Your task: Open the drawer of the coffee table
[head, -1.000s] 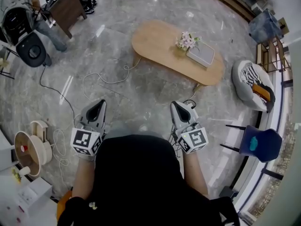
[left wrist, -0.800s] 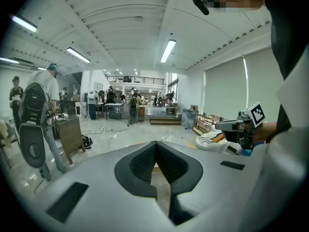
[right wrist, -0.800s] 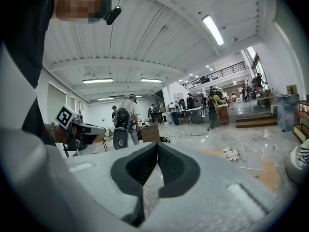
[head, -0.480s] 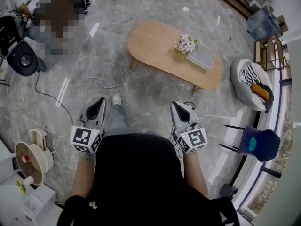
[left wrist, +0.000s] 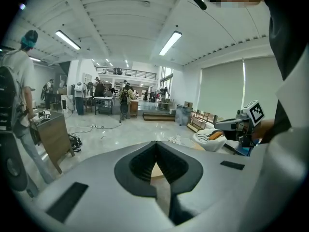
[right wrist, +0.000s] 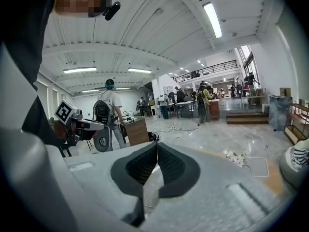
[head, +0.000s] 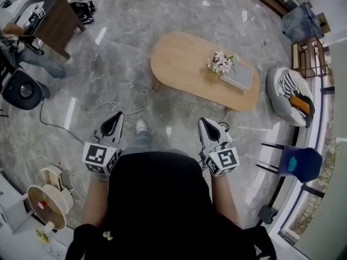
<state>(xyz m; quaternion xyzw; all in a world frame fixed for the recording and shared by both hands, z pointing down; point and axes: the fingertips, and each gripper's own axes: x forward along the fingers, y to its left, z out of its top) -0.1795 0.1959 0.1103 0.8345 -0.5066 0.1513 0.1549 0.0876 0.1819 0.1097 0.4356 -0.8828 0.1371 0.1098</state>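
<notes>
Two grey grippers, left gripper (head: pixel 115 118) and right gripper (head: pixel 206 124), carry nothing, jaws pressed together. At 12 o'clock, well apart, lies the oval light-wood coffee table (head: pixel 184 64); its drawer is unseen. We should approach, find the drawer front, then part the jaws.

white flowers (head: pixel 222 63) just beside a grey tray (head: pixel 239 77); a white cable (head: pixel 145 92) loops across the marble floor (head: pixel 179 15)

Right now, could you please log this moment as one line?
left gripper: shut, empty | right gripper: shut, empty | table: ahead, untouched | drawer: not in view
</notes>
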